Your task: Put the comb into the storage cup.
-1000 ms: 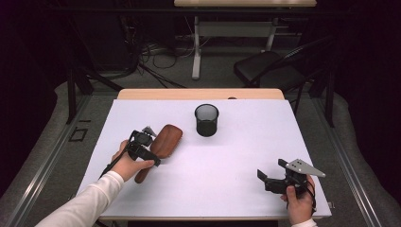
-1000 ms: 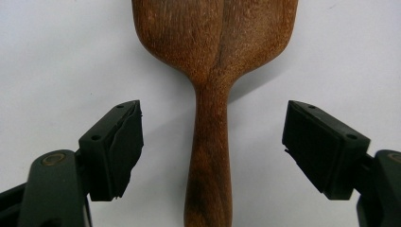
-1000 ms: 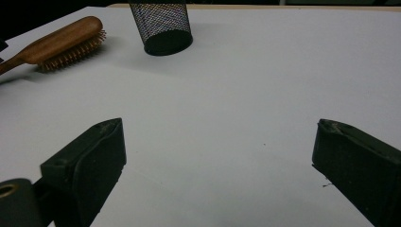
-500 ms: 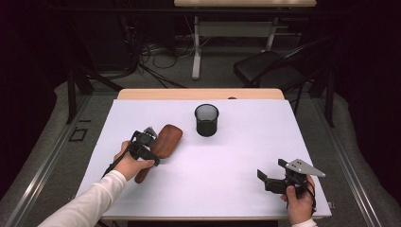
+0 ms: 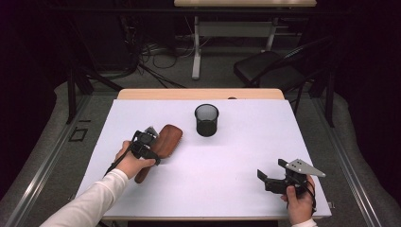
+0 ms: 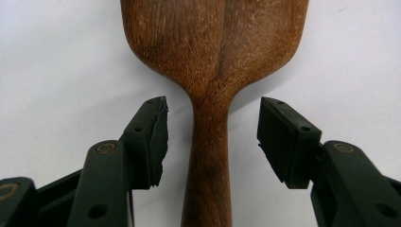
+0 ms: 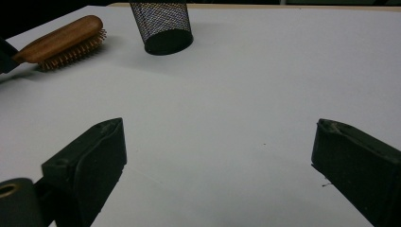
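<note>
A wooden hairbrush (image 5: 170, 137) lies bristles down on the white table (image 5: 236, 156), left of centre. My left gripper (image 5: 149, 135) is lowered over its handle. In the left gripper view the jaws of my left gripper (image 6: 213, 137) straddle the neck of the brush (image 6: 213, 47). A gap shows on each side, so the pads (image 6: 153, 137) are not touching the wood. These jaws have just been closing. My right gripper (image 5: 269, 172) rests near the table's front right corner, open, with nothing between the jaws (image 7: 217, 156).
A black mesh cup (image 5: 206, 120) stands upright behind the table's centre, right of the brush; the right gripper view shows the cup (image 7: 163, 23) and the brush (image 7: 61, 40) far off. Bare white tabletop lies between the two hands. A dark chair (image 5: 269, 71) stands beyond the table.
Both hands have kept their places. The left gripper's jaws look slightly narrower around the brush handle than a second ago.
</note>
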{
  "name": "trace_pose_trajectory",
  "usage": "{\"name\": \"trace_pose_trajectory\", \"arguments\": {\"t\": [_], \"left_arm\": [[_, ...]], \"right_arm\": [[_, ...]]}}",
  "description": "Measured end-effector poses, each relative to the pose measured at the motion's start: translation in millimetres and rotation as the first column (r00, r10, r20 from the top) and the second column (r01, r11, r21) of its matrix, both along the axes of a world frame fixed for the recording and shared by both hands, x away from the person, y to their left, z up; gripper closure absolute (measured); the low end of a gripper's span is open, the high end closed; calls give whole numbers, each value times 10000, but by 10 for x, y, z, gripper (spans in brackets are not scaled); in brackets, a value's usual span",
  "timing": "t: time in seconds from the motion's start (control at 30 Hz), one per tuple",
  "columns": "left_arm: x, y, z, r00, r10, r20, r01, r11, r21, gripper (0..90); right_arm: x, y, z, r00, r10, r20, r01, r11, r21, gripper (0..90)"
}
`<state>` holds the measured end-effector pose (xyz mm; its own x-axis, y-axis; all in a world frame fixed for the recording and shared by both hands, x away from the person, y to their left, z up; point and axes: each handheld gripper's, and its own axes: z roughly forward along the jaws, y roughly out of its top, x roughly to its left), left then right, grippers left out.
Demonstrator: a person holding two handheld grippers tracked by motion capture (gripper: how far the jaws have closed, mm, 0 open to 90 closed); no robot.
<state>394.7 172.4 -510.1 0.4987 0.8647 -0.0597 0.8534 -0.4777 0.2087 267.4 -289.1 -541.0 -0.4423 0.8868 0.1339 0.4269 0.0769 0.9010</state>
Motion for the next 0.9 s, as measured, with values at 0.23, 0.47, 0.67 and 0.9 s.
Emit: {"name": "trace_pose_trajectory", "arguments": {"t": [0.23, 0.47, 0.67, 0.9], "left_arm": [[22, -5, -3, 10000, 14, -26, -14, 9998, -196, 490], [28, -34, -46, 9999, 77, -116, -79, 9999, -116, 532], [28, -57, -102, 9993, 268, -268, -266, 9996, 65, 591], [32, -54, -121, 9993, 317, -208, -315, 9995, 98, 641]], "right_arm": [[0, -2, 0, 10000, -2, -9, 2, 10000, -1, 38], [0, 2, 0, 10000, 5, -35, -5, 10000, 4, 38], [1, -2, -1, 10000, -5, -34, 4, 10000, -2, 39], [1, 1, -2, 10000, 20, -67, -19, 10000, 19, 40]]}}
